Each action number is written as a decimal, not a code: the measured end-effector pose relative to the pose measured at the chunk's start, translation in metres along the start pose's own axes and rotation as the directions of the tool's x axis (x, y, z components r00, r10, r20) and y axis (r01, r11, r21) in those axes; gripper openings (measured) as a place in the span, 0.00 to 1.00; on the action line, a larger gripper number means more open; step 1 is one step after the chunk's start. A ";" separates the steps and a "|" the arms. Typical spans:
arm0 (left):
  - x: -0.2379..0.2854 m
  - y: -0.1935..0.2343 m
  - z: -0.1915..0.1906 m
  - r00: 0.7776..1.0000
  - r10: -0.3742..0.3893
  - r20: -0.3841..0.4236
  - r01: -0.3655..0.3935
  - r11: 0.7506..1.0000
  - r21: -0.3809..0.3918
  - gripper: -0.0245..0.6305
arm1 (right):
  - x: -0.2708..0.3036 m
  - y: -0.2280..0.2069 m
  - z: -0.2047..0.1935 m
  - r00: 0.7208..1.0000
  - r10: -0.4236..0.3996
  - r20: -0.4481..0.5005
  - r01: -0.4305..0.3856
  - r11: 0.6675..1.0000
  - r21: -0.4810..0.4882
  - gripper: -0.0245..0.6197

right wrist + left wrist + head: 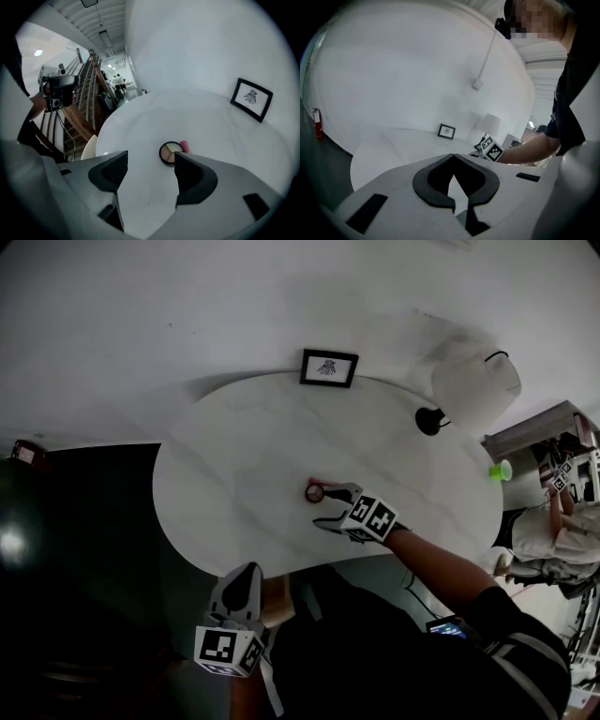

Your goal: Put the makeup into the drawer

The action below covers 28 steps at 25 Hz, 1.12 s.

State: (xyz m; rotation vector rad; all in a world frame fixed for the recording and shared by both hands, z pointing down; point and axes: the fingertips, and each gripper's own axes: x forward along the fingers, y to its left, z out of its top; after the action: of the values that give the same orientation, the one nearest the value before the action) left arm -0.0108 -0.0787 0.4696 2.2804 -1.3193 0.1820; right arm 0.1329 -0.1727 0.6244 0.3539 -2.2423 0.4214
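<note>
A small round makeup compact point(314, 492) lies open near the middle of the round white table point(234, 456), with a pink makeup item point(315, 481) touching its far side. In the right gripper view the compact point(169, 152) and the pink item point(184, 146) lie just beyond the right jaw's tip. My right gripper point(330, 507) point(150, 161) hovers over the table beside them, open, with only bare tabletop between its jaws. My left gripper point(242, 582) point(452, 157) is at the table's near edge, its tips together and nothing in it. No drawer shows clearly.
A framed picture point(328, 367) stands at the table's far edge. A white lamp point(473, 385) stands at the far right. A green cup point(502, 470) sits beyond the table on the right, near another person point(562, 521). Something brown point(277, 601) shows below the near edge.
</note>
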 end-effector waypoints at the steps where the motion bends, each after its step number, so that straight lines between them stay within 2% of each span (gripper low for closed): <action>1: 0.002 0.001 0.000 1.000 -0.002 -0.001 0.002 1.000 0.001 0.05 | 0.003 -0.004 -0.002 1.000 -0.003 -0.012 0.003 1.000 0.002 0.45; 6: 0.012 0.010 0.002 1.000 -0.007 -0.007 0.007 1.000 -0.005 0.05 | 0.016 -0.022 -0.001 0.998 -0.036 -0.046 0.036 0.999 -0.006 0.44; 14: 0.015 0.019 -0.001 1.000 0.001 -0.015 -0.001 1.000 -0.027 0.05 | 0.024 -0.038 0.008 0.991 -0.096 -0.089 0.090 0.993 -0.072 0.44; 20: 0.009 0.027 -0.002 1.000 0.020 -0.016 -0.020 0.999 -0.041 0.05 | 0.037 -0.045 0.007 0.986 -0.106 -0.128 0.097 0.993 -0.070 0.44; 28: -0.001 0.031 -0.005 0.999 0.031 -0.011 -0.032 0.998 -0.057 0.05 | 0.048 -0.042 0.010 0.982 -0.134 -0.134 0.116 0.985 -0.130 0.43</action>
State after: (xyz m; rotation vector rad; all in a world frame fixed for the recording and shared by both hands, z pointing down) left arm -0.0362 -0.0883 0.4845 2.2092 -1.3392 0.1635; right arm 0.1119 -0.2200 0.6627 0.3863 -2.0817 0.2344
